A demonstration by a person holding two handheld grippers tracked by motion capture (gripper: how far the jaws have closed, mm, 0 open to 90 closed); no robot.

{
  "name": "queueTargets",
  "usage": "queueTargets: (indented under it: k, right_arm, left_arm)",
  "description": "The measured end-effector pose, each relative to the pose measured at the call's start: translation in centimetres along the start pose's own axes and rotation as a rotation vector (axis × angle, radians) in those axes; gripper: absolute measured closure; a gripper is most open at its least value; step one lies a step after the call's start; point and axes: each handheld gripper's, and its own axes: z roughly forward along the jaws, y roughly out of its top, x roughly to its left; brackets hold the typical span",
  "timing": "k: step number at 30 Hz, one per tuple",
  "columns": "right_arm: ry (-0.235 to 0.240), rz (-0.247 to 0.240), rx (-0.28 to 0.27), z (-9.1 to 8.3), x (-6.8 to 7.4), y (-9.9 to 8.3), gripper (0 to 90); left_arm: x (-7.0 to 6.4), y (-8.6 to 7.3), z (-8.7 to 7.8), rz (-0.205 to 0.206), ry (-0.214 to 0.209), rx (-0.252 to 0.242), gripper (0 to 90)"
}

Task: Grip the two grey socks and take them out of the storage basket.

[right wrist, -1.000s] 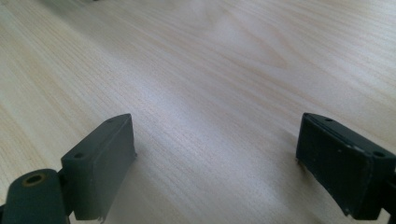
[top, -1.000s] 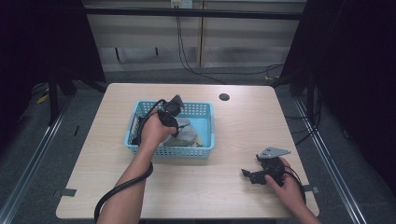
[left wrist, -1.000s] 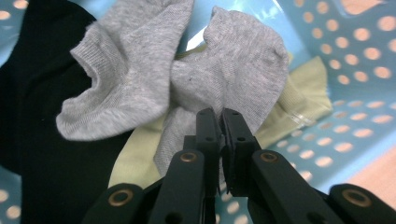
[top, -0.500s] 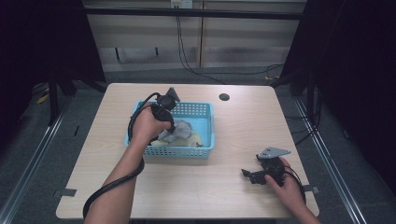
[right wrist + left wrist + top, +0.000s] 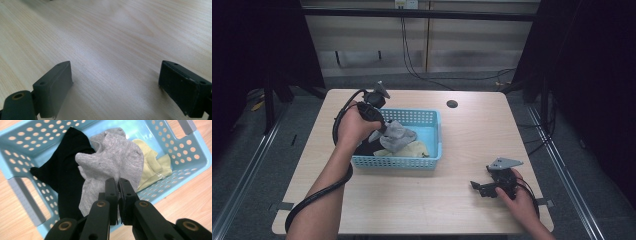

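A light blue perforated basket [image 5: 434, 135] [image 5: 190, 152] stands left of the table's middle. Above it hangs a grey sock [image 5: 398, 135] [image 5: 112, 160], pinched by my left gripper [image 5: 381, 131] [image 5: 118, 185], whose jaws are shut on the sock's edge. A black garment [image 5: 367, 147] [image 5: 62, 170] and a pale yellow garment [image 5: 412, 149] [image 5: 155, 167] lie in the basket under it. My right gripper [image 5: 477, 187] [image 5: 115, 87] rests low over the bare wood at the table's front right, open, with nothing between its jaws.
The wooden table [image 5: 472, 130] has a dark round hole [image 5: 452, 104] near its back edge. Cables trail from both grippers. Dark floor and metal rails surround the table.
My left gripper has risen and moved back toward the basket's far left, lifting the grey sock up out of the pile. The right gripper has stayed put.
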Motion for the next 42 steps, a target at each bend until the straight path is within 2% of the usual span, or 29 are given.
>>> queueTargets:
  k: [6, 9, 11, 15, 21, 25, 26, 28, 29, 32, 35, 38, 39, 42]
  right_arm:
    - [0.0, 0.0, 0.0, 0.0, 0.0, 0.0, 11.0]
    - [0.0, 0.0, 0.0, 0.0, 0.0, 0.0, 11.0]
    - [0.0, 0.0, 0.001, 0.0, 0.0, 0.0, 11.0]
    - [0.0, 0.0, 0.001, 0.0, 0.0, 0.0, 11.0]
    - [0.0, 0.0, 0.0, 0.0, 0.0, 0.0, 11.0]
    - [0.0, 0.0, 0.0, 0.0, 0.0, 0.0, 11.0]
    - [0.001, -0.001, 0.0, 0.0, 0.0, 0.0, 11.0]
    - [0.0, 0.0, 0.001, 0.0, 0.0, 0.0, 11.0]
    - [0.001, -0.001, 0.0, 0.0, 0.0, 0.0, 11.0]
    - [0.0, -0.001, 0.0, 0.0, 0.0, 0.0, 11.0]
    - [0.0, 0.002, 0.002, 0.0, 0.0, 0.0, 11.0]
    - [0.001, 0.002, 0.002, 0.0, 0.0, 0.0, 11.0]
    - [0.001, 0.002, 0.002, 0.0, 0.0, 0.0, 11.0]
    - [0.001, 0.001, 0.001, 0.0, 0.0, 0.0, 11.0]
  left_arm:
    - [0.9, -0.5, -1.2, -0.012, 0.023, -0.008, 86.6]
    - [1.8, -1.1, -2.0, -0.039, 0.044, -0.015, 86.5]
    - [2.1, -1.3, -2.2, -0.045, 0.047, -0.017, 86.5]
    - [3.5, -2.2, -2.7, -0.083, 0.078, -0.018, 86.5]
    - [5.0, -3.2, -3.2, -0.105, 0.094, -0.023, 86.5]
    - [6.4, -4.3, -3.6, -0.139, 0.112, -0.022, 86.5]
    - [6.6, -4.6, -3.6, -0.158, 0.113, -0.029, 86.5]
    - [6.9, -4.8, -3.7, -0.164, 0.109, -0.03, 86.5]
    - [7.4, -5.3, -3.7, -0.189, 0.107, -0.032, 86.4]
    - [8.0, -5.8, -3.8, -0.204, 0.11, -0.029, 86.4]
    - [9.1, -6.8, -3.8, -0.249, 0.12, -0.037, 86.5]
    - [9.7, -7.3, -3.8, -0.257, 0.136, -0.032, 86.4]
    - [10.1, -7.7, -3.9, -0.276, 0.144, -0.035, 86.4]
    - [10.8, -8.4, -3.9, -0.296, 0.157, -0.035, 86.5]
